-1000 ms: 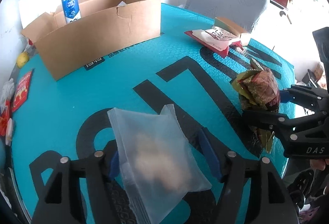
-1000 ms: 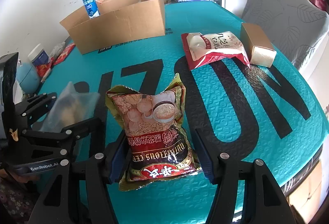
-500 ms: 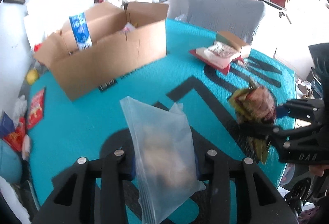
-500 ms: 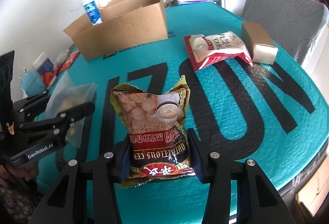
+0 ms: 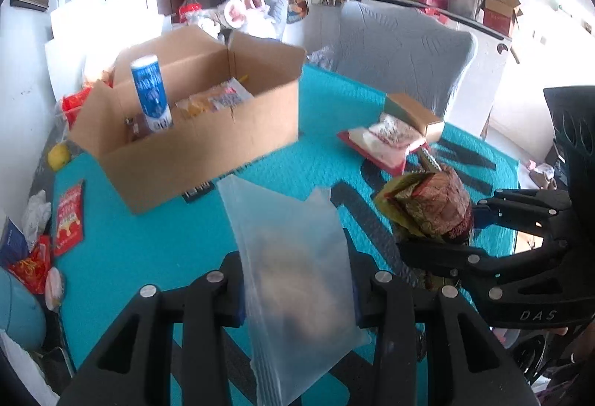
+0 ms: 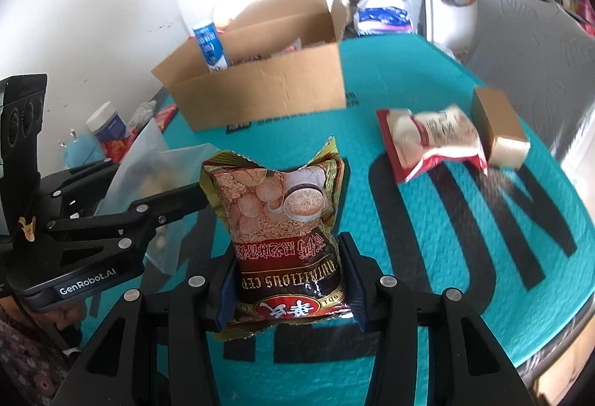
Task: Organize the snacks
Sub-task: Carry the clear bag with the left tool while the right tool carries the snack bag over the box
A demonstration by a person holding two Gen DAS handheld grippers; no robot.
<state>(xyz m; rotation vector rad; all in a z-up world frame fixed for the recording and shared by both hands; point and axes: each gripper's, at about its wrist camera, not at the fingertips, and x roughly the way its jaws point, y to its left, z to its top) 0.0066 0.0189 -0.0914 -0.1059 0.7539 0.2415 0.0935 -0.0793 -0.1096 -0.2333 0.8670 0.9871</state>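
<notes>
Over the teal bubble-textured mat (image 5: 156,249) w/ big black letters, from the left wrist cam: the left gripper (image 5: 297,287) is clamped on a frosted zip bag (image 5: 293,257), soft translucent plastic, pale lumpy snacks blurred inside, ridged seal strip at the near bottom edge; the bag stands up between the black fingers, lifted off the mat. Its jaws have just been closing, bag between them. Behind it an open cardboard box (image 5: 208,141), plain brown corrugated, flaps up, w/ a blue-white cylindrical canister (image 5: 150,93) upright inside and yellowish packets next to it. To the right the right gripper (image 5: 442,231) pinches a crinkly gold-and-brown foil pouch (image 5: 427,208). Farther back, a red-white packet (image 5: 386,141) lies touching a small tan carton (image 5: 412,112). From the right wrist cam: the right gripper (image 6: 290,294) grasps the foil pouch (image 6: 282,220) at its lower half, glossy, puffed, printed w/ cereal flakes and a bowl, top edge serrated, held upright above the mat (image 6: 465,249); jaws have just been closing on it. The left gripper (image 6: 178,194) w/ the zip bag (image 6: 156,168) is just beside it on the left; the box (image 6: 267,89) sits beyond, the red-white packet (image 6: 431,141) and the carton (image 6: 498,127) to the right.
</notes>
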